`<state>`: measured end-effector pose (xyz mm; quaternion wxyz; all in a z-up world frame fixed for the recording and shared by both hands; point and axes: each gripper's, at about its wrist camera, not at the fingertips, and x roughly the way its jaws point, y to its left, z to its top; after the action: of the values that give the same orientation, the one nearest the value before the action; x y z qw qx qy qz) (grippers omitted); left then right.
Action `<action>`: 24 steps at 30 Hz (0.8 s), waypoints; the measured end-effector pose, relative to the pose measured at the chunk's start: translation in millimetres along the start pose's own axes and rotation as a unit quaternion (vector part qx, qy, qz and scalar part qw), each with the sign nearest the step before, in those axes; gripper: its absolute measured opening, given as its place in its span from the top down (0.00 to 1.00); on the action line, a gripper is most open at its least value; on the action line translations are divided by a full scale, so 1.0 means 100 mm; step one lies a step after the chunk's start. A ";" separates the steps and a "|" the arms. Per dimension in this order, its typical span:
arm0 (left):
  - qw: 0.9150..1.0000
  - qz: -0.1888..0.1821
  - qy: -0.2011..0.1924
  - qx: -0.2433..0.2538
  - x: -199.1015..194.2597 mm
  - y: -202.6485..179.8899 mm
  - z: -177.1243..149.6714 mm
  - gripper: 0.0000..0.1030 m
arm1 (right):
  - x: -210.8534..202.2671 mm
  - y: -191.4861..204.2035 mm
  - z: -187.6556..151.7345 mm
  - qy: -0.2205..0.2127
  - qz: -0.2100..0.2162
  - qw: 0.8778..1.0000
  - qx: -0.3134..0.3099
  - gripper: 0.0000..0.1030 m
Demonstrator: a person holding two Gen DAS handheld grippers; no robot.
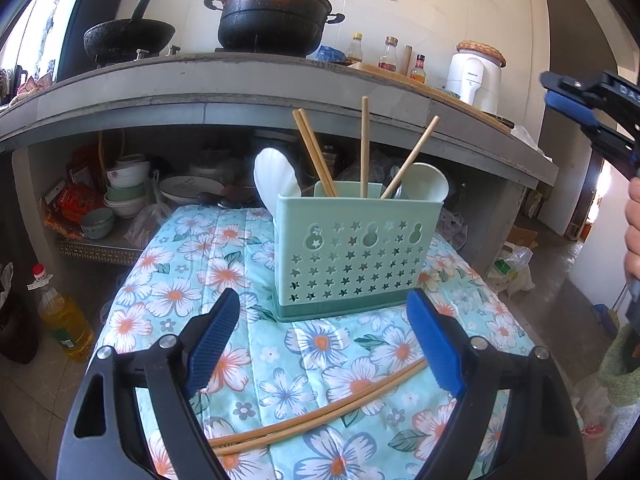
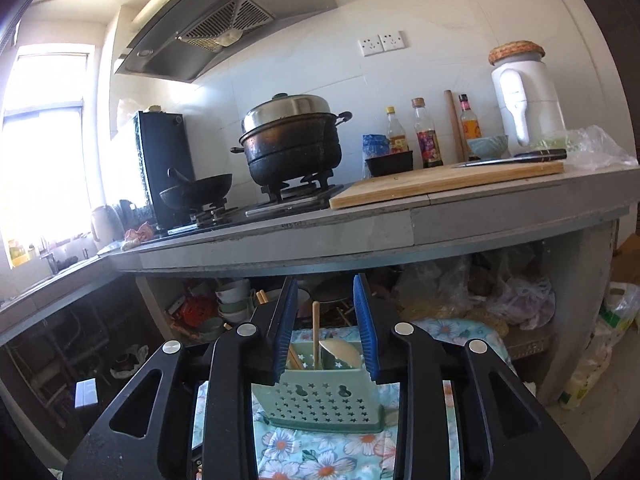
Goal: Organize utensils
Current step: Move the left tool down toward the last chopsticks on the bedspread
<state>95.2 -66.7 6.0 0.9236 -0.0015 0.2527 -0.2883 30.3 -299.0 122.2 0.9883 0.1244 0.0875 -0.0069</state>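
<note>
- Floral quilted cloth (image 1: 176, 280): the soft, padded work surface under both tools. It may give a little under a pressing fingertip.
- Mint-green utensil holder (image 1: 352, 256): a rigid, star-perforated plastic caddy standing upright just ahead of the left gripper (image 1: 324, 340). It looks light and liable to slide or tip if knocked. Four chopsticks and two white spoons already stand in it.
- Left gripper: its jaws are spread wide and empty, angled down at the cloth. The loose chopsticks lie between and just beneath its fingers.
- Right gripper (image 2: 326, 332): its jaws are partly parted with nothing between the pads. It is held above and behind the holder, which shows through the gap.
- Loose bamboo chopsticks (image 1: 320, 412): a pair lying flat, side by side, on the cloth nearest the left tool. They are thin, stiff, light and smooth, so likely to roll or pivot in a pinch. Gripping both together near mid-length, across the shafts, would keep them balanced.
</note>
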 end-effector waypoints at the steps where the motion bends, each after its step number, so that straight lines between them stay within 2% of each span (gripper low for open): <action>1: 1.000 0.002 0.002 0.002 0.01 0.00 -0.01 0.19 | -0.02 -0.03 -0.03 0.006 0.000 1.000 0.007 0.70; 4: 1.000 0.004 0.009 0.015 0.04 -0.03 -0.05 0.19 | -0.04 -0.10 -0.18 0.042 -0.002 0.999 0.019 0.64; 8: 0.998 0.006 0.031 0.054 0.10 -0.11 -0.16 0.19 | 0.07 -0.18 -0.55 0.126 0.001 0.991 0.047 0.58; 12: 0.990 0.024 0.072 0.116 0.23 -0.28 -0.36 0.19 | 0.30 -0.29 -1.07 0.241 -0.018 0.966 0.094 0.58; 15: 0.979 0.042 0.103 0.169 0.35 -0.43 -0.54 0.20 | 0.40 -0.39 -1.41 0.300 -0.028 0.943 0.139 0.58; 17: 0.972 0.046 0.110 0.204 0.39 -0.52 -0.65 0.24 | 0.40 -0.43 -1.54 0.318 -0.027 0.934 0.160 0.58; 19: 0.961 0.061 0.118 0.244 0.44 -0.61 -0.75 0.36 | 0.38 -0.45 -1.61 0.324 -0.029 0.931 0.165 0.58; 21: 0.946 0.073 0.126 0.289 0.50 -0.71 -0.86 0.46 | 0.35 -0.46 -1.63 0.326 -0.028 0.930 0.169 0.58; 24: 0.926 0.086 0.133 0.343 0.58 -0.81 -0.98 0.56 | 0.31 -0.47 -1.63 0.322 -0.027 0.930 0.176 0.58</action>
<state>47.4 -151.4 -94.8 0.8469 0.3754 0.2581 -0.2744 31.3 -304.5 -49.9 0.8690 0.2892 0.4015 -0.0083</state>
